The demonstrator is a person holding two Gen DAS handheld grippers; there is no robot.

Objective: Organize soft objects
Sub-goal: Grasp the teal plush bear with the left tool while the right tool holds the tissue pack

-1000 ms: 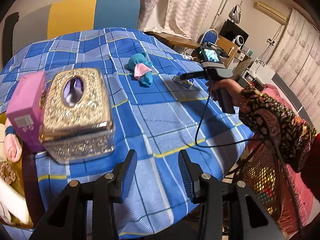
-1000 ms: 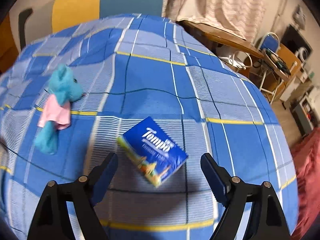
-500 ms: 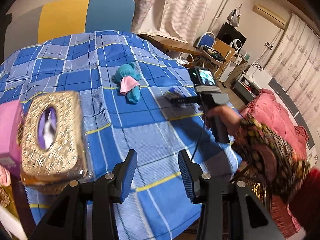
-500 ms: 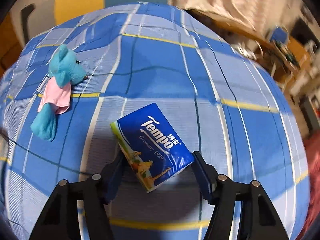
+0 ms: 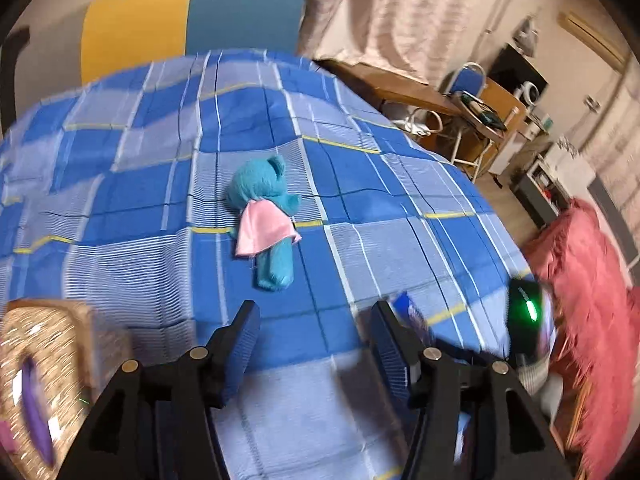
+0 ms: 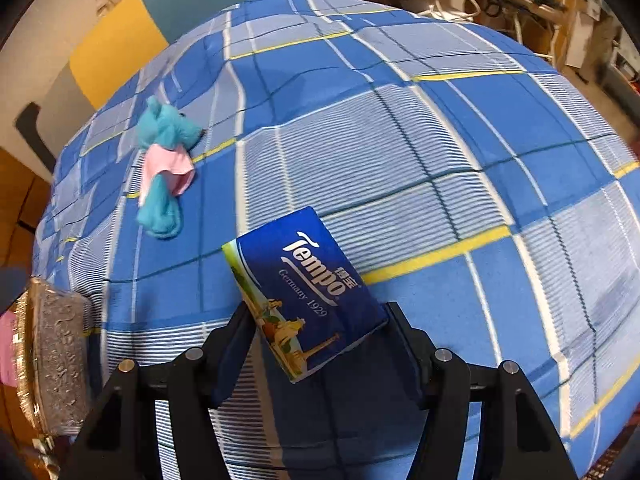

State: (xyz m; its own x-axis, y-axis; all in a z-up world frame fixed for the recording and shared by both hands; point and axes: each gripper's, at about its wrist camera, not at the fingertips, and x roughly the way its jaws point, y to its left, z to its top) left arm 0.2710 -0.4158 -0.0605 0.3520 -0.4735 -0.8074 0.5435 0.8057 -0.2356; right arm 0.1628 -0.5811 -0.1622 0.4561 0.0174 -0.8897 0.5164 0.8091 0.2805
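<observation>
Tissues (image 6: 308, 292) sit clamped in right gripper (image 6: 318, 344); left gripper (image 5: 314, 344) is opening, nothing in it. Squeeze gently, lift straight, don't crush.

Blue/white check tablecloth (image 6: 400, 152) w/ yellow lines; teal plush (image 5: 264, 208), pink cape; blue tissue pack (image 6: 308, 288).

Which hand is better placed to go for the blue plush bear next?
Left. The left gripper is empty, its jaws opening, with the plush bear lying straight ahead of it. The right gripper is already clamped on the tissue pack.
</observation>
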